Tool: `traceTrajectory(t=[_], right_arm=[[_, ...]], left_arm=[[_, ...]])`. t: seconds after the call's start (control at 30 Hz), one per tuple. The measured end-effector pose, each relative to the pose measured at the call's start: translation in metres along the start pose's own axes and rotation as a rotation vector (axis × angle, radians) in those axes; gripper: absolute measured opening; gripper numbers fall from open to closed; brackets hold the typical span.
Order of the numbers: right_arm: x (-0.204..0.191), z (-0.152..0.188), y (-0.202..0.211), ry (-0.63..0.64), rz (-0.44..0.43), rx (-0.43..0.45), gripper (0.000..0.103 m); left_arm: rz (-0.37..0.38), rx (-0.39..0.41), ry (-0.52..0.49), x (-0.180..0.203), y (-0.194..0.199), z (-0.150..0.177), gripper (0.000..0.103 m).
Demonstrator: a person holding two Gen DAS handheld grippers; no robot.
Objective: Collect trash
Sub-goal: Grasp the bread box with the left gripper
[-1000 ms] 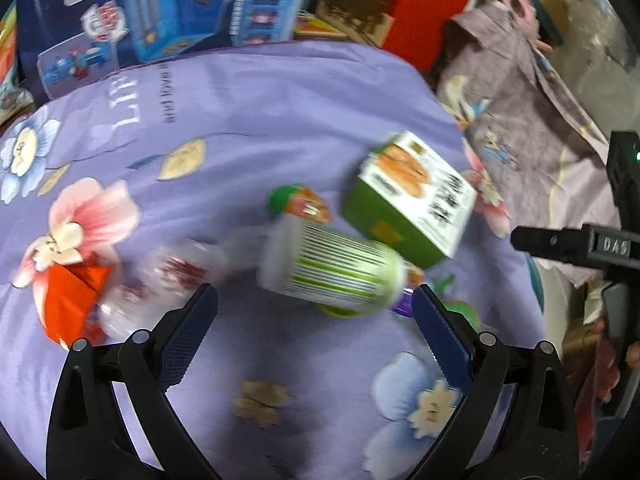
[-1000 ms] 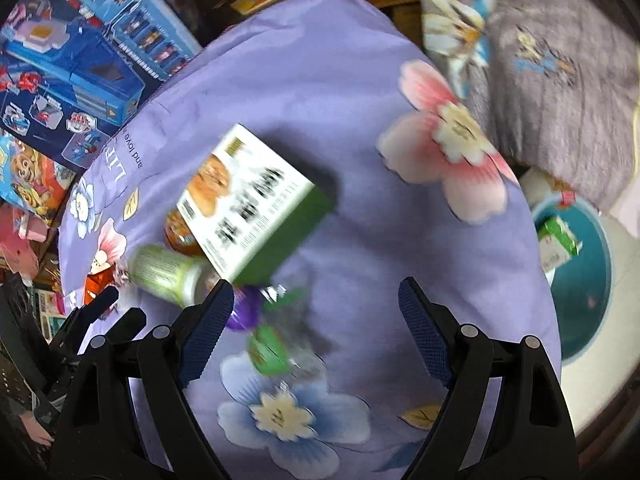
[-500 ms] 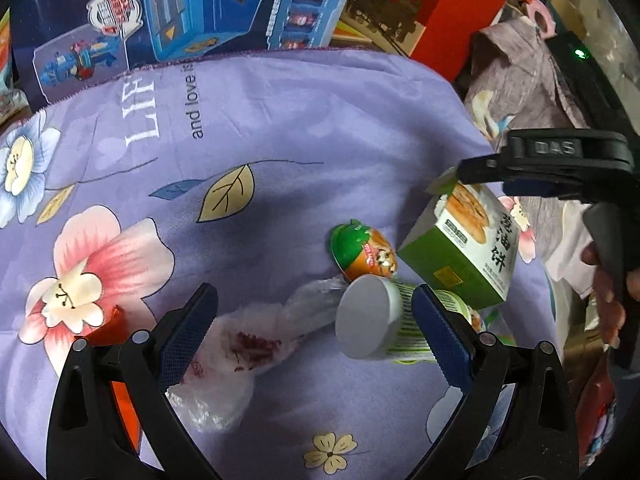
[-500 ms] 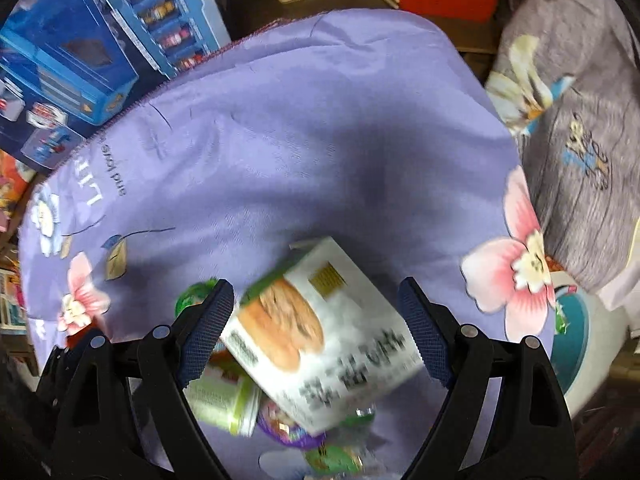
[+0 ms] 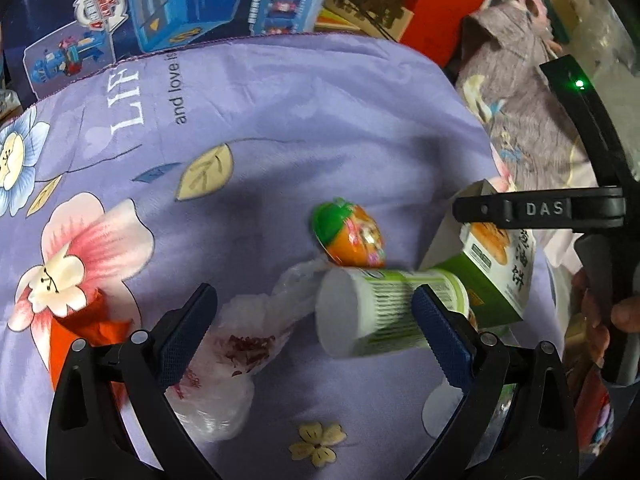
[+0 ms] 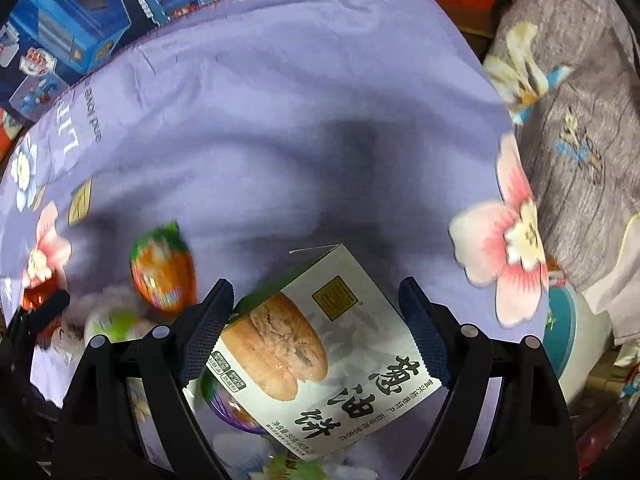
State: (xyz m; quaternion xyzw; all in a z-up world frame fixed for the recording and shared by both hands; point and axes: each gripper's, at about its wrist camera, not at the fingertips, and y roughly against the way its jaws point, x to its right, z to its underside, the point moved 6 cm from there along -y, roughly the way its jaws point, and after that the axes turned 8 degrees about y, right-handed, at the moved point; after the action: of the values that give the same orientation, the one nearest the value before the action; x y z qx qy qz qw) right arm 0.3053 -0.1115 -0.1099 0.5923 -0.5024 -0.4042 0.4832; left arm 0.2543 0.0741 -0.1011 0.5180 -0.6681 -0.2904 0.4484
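Observation:
On the purple flowered cloth (image 5: 280, 120) lies a pile of trash. My left gripper (image 5: 314, 334) is open above a crumpled plastic bag (image 5: 248, 344) and a white-and-green cup (image 5: 372, 316) on its side. An orange-and-green egg capsule (image 5: 352, 236) lies just beyond the cup, and a red wrapper (image 5: 76, 332) at the left. My right gripper (image 6: 316, 330) points steeply down, open, with the green-and-white biscuit box (image 6: 320, 356) under and between its fingers; the pads are not seen pressing it. In the left wrist view the right gripper (image 5: 540, 210) hangs over that box (image 5: 492, 276).
Blue toy boxes (image 5: 180, 0) and a red box (image 5: 440, 0) stand behind the cloth. A grey printed cloth (image 6: 580, 140) lies to the right, with a teal-and-white bin (image 6: 576, 344) below the table's right edge. A hand (image 5: 600, 312) holds the right gripper's handle.
The right gripper has swung over the biscuit box, which now sits between its fingers. The left gripper has come a little nearer to the cup and plastic bag.

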Motion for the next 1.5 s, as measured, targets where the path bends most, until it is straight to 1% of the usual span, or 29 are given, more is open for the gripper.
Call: traceTrajectory(t=[0.17,0.23,0.4,0.6,0.7,0.77,0.83,0.9,1.03,1.07,1.13,1.17,1.23,1.27,1.3,1.37,1.4,1.43,1.47,1.5], right_arm=[[0.001,0.026,0.006,0.01,-0.019,0.003,0.081],[0.002,0.036,0.009,0.008,-0.033,0.007,0.081],[0.025,0.06,0.013,-0.014,-0.034,0.009,0.081],[0.038,0.09,0.024,-0.021,-0.079,0.018,0.081],[0.04,0.105,0.032,-0.012,-0.138,0.022,0.081],[0.042,0.115,0.036,-0.008,-0.158,0.018,0.081],[0.044,0.122,0.042,-0.008,-0.157,0.021,0.081],[0.049,0.126,0.051,-0.024,-0.163,0.045,0.081],[0.078,0.137,0.07,-0.119,-0.161,0.099,0.081],[0.092,0.146,0.074,-0.155,-0.141,0.116,0.081],[0.104,0.157,0.075,-0.178,-0.114,0.132,0.081],[0.109,0.163,0.076,-0.193,-0.112,0.142,0.079],[0.118,0.176,0.073,-0.229,-0.145,0.134,0.053],[0.123,0.184,0.069,-0.256,-0.174,0.118,0.033],[0.128,0.191,0.066,-0.273,-0.193,0.106,0.03],[0.126,0.199,0.058,-0.276,-0.211,0.08,0.029],[0.124,0.203,0.053,-0.28,-0.236,0.065,0.028],[0.122,0.204,0.049,-0.283,-0.254,0.058,0.028],[0.121,0.203,0.045,-0.282,-0.265,0.053,0.028],[0.12,0.2,0.04,-0.28,-0.261,0.054,0.028]], left_arm=[[-0.035,-0.031,-0.051,0.011,-0.004,0.023,0.099],[-0.045,-0.053,-0.053,0.011,-0.007,0.035,0.099],[-0.059,-0.085,-0.036,0.012,-0.01,0.052,0.099],[-0.023,-0.073,-0.031,0.024,0.004,0.064,0.099],[-0.005,-0.061,-0.064,0.04,0.01,0.071,0.099],[-0.002,-0.059,-0.092,0.049,0.012,0.076,0.099],[-0.004,-0.059,-0.117,0.057,0.012,0.081,0.099],[0.002,-0.06,-0.125,0.061,0.013,0.084,0.099],[0.05,-0.044,-0.163,0.083,0.017,0.08,0.099],[0.063,-0.04,-0.179,0.09,0.018,0.079,0.099],[0.092,-0.036,-0.23,0.106,0.017,0.078,0.099],[0.105,-0.036,-0.263,0.116,0.015,0.076,0.099],[0.118,-0.044,-0.311,0.133,0.006,0.07,0.099],[0.125,-0.048,-0.322,0.139,0.003,0.069,0.099],[0.142,-0.054,-0.337,0.145,0.0,0.066,0.098],[0.17,-0.069,-0.357,0.155,-0.006,0.064,0.092],[0.189,-0.086,-0.367,0.161,-0.01,0.065,0.085],[0.213,-0.109,-0.381,0.167,-0.014,0.068,0.076],[0.23,-0.127,-0.39,0.17,-0.016,0.073,0.072],[0.247,-0.15,-0.402,0.174,-0.018,0.079,0.062]])
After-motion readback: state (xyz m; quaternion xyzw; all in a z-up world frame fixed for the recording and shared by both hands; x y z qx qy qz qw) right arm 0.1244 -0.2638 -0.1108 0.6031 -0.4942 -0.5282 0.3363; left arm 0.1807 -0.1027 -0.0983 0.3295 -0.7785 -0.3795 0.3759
